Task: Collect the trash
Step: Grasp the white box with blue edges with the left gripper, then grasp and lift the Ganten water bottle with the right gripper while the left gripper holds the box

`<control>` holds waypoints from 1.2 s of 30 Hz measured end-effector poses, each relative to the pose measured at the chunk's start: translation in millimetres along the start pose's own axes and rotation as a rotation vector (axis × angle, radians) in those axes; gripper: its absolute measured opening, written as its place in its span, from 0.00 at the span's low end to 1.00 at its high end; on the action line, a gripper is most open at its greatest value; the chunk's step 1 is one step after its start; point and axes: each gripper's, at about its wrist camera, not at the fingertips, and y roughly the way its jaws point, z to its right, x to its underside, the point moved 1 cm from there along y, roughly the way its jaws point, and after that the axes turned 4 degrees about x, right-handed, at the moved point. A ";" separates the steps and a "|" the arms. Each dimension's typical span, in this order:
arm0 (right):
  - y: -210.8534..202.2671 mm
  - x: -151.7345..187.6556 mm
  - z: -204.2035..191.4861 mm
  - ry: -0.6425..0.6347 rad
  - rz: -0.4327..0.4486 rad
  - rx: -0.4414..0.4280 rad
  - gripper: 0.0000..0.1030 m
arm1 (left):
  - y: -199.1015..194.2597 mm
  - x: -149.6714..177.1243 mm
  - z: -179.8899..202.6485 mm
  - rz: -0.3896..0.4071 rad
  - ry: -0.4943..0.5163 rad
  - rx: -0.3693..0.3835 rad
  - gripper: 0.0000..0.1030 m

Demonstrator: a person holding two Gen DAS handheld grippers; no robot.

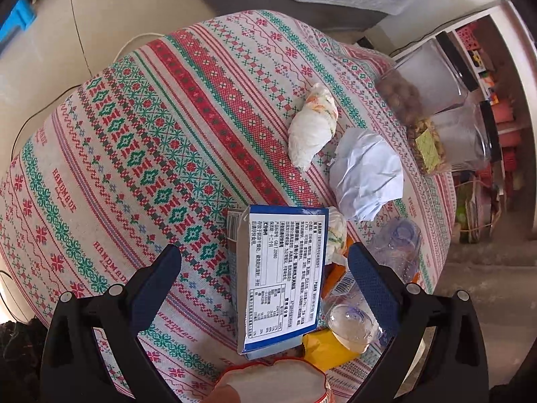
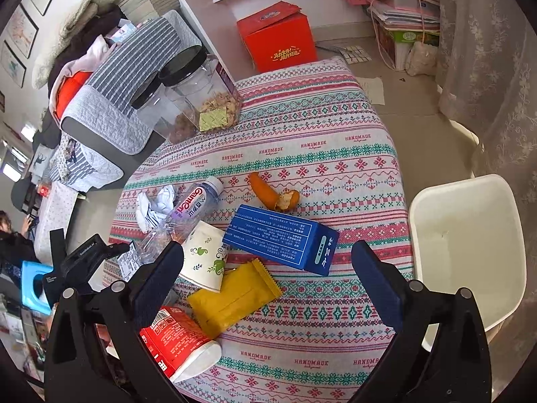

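Trash lies on a table with a patterned cloth (image 2: 319, 154). A blue carton (image 2: 280, 239) lies near the middle; in the left wrist view the carton (image 1: 282, 278) sits between the open fingers of my left gripper (image 1: 265, 288), untouched. Around it lie a yellow wrapper (image 2: 235, 297), a paper cup (image 2: 206, 255), a clear plastic bottle (image 2: 183, 215), a red cup (image 2: 178, 342), an orange peel (image 2: 273, 191) and crumpled paper (image 1: 367, 171). A wadded tissue (image 1: 313, 126) lies farther off. My right gripper (image 2: 268, 288) is open and empty above the wrapper.
A white bin (image 2: 470, 252) stands beside the table at the right. Two clear jars with black lids (image 2: 201, 100) stand at the table's far edge. A red box (image 2: 277, 40) sits on the floor by shelves. A grey striped chair (image 2: 127, 77) stands to the left.
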 end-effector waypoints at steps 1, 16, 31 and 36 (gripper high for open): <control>1.8 -0.5 0.2 0.003 -0.007 -0.004 0.93 | 3.7 -1.2 2.2 -0.004 0.003 -0.012 0.94; 33.7 2.7 -17.9 0.039 -0.097 -0.052 0.93 | -23.5 3.6 3.3 -0.023 0.127 0.070 0.53; 155.0 -39.5 -106.7 0.151 -0.353 -0.041 0.78 | -126.9 -6.1 29.2 0.239 0.322 0.197 0.53; 178.3 -39.4 -117.0 0.204 -0.396 -0.049 0.74 | -127.5 -8.7 21.9 0.237 0.309 0.213 0.53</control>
